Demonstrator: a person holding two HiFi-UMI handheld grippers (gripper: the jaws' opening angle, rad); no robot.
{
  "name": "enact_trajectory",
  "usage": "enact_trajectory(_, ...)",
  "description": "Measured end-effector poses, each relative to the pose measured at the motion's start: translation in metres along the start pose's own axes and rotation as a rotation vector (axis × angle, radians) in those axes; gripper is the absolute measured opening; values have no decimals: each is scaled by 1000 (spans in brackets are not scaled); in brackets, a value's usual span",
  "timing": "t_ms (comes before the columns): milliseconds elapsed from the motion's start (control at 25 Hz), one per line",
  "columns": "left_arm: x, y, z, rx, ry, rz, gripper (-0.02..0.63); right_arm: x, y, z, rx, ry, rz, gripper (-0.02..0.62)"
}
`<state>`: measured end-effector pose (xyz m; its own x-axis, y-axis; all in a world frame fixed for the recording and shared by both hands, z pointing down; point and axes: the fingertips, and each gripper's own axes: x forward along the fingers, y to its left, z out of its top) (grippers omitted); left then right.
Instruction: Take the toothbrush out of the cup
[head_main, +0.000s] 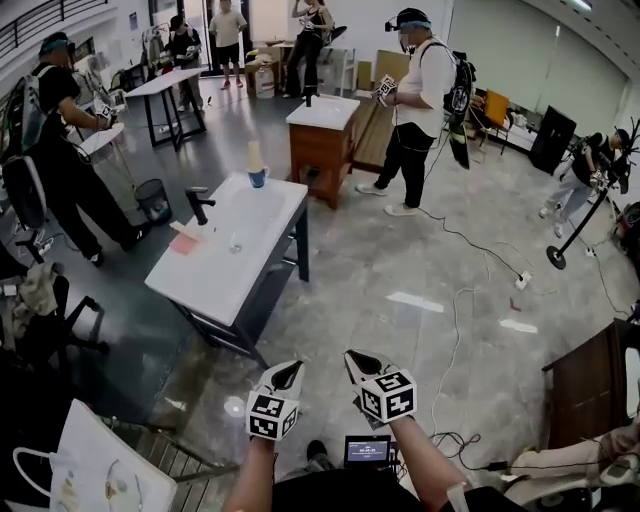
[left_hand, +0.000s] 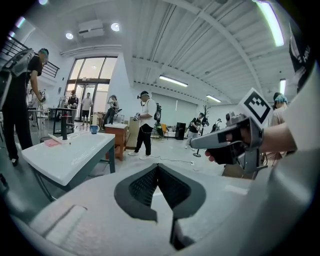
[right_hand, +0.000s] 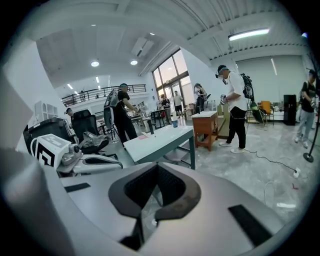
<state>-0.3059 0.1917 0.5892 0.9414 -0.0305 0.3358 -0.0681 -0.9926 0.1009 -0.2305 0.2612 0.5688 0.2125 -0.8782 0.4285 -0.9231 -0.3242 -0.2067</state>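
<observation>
"Head view, nearest first: how are the tongs found?"

"Both are seen low in the frame, side by side. The left tongs (head_main: 288, 370) are pressed together with nothing between them, and this is confirmed in the left gripper view. The right tongs (head_main: 358, 362) are likewise pressed together and empty."

"And where is the toothbrush placed from there?"

"Ahead and to the left, well apart from both. A white table (head_main: 250, 265) is met first. At its far end a blue cup (head_main: 259, 178) is stood, and a pale toothbrush (head_main: 254, 155) is seen rising out of it."

"Which hand is judged nearer?"

"The left, by a little, since the cup is set towards that side. Neither is within reach yet."

"How is the long axis laid?"

"About upright, so a grip on the free end and a pull straight up are judged to be called for. That end is pointed at the ceiling. Whether bristles or handle are uppermost cannot be told, the thing being too small."
</observation>
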Motion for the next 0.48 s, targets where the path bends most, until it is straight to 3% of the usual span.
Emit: enact_trajectory(480,61,43,8,-23,30,-36,9,63,-37,23,11,28,-16,9)
